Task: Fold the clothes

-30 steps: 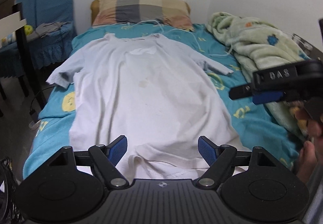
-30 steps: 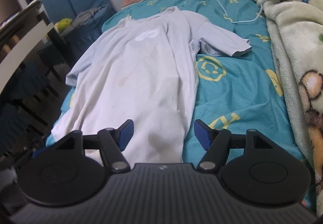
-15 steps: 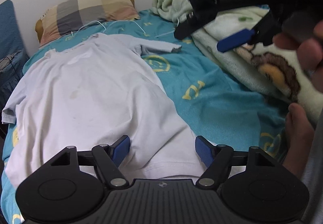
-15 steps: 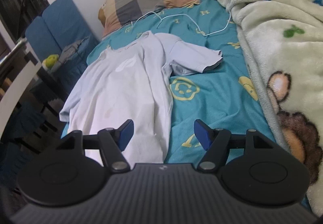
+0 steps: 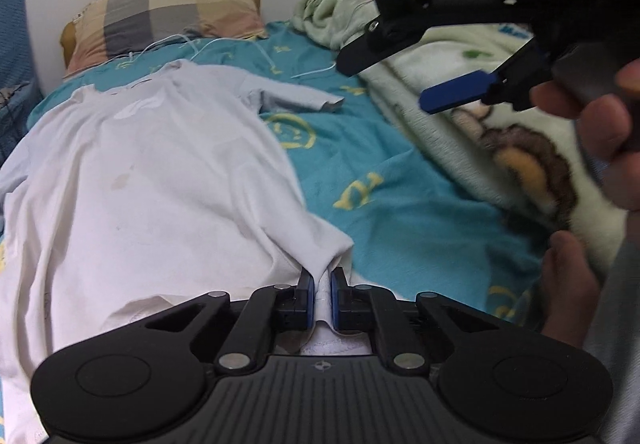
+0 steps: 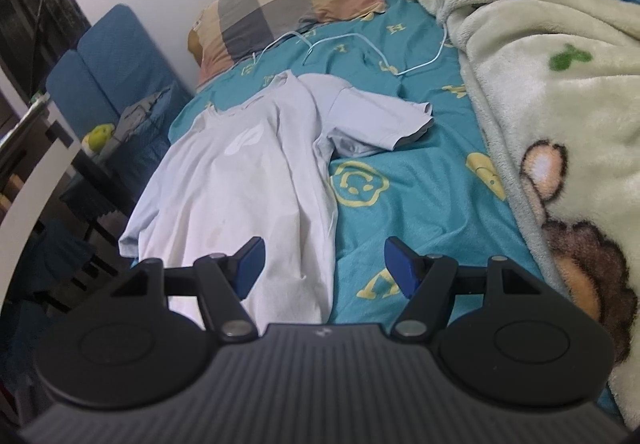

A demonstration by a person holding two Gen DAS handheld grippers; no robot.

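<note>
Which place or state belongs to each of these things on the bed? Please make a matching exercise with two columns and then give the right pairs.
Things:
1. white short-sleeved T-shirt
2. checked beige and grey pillow
3. pale green fleece blanket with cartoon bears
4. right hand-held gripper

Places or states:
A. at the head of the bed, against the wall
B. open, with nothing between its pads
C. heaped along the right side of the bed
D. spread flat, its bottom hem pinched by the left hand-held gripper, which is closing on it

Pairs: 1-D, 2-A, 3-C, 4-B
</note>
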